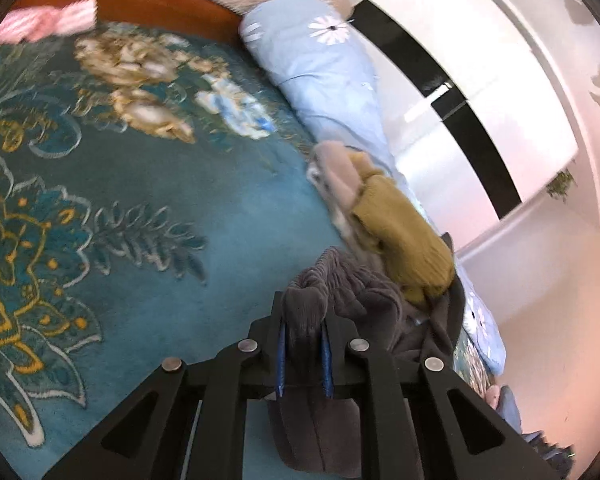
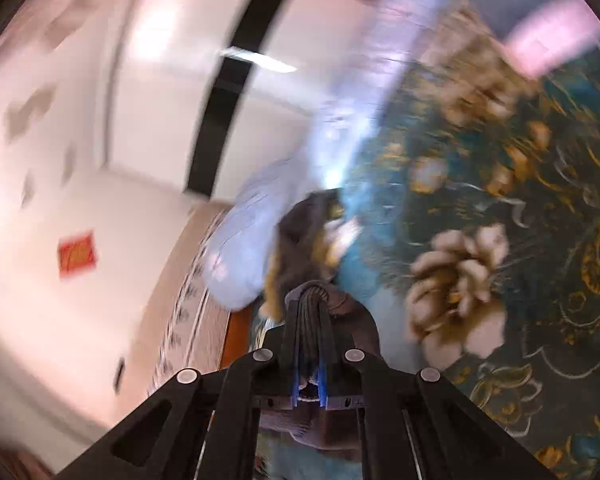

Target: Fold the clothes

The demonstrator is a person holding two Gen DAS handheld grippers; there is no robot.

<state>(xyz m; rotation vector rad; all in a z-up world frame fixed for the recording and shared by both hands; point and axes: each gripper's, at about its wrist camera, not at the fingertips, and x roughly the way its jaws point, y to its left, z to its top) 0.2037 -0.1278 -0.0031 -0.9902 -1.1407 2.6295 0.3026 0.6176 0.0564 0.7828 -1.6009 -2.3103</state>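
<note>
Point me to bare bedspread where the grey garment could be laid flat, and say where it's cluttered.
Free: the broad teal floral bedspread, bounded by the pink cloth at the far edge and the blue pillow. Crowded: the pile beside the pillow, mustard sweater and pale garment, next to the grey garment both grippers hold.

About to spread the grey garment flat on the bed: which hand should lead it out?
Probably the left gripper. It is shut on the grey garment with open teal bedspread beside it. The right gripper also grips grey cloth, but its view is blurred.

Motion blur smears the right wrist view; the grey garment [image 2: 300, 232] there shows no clear outline.
</note>
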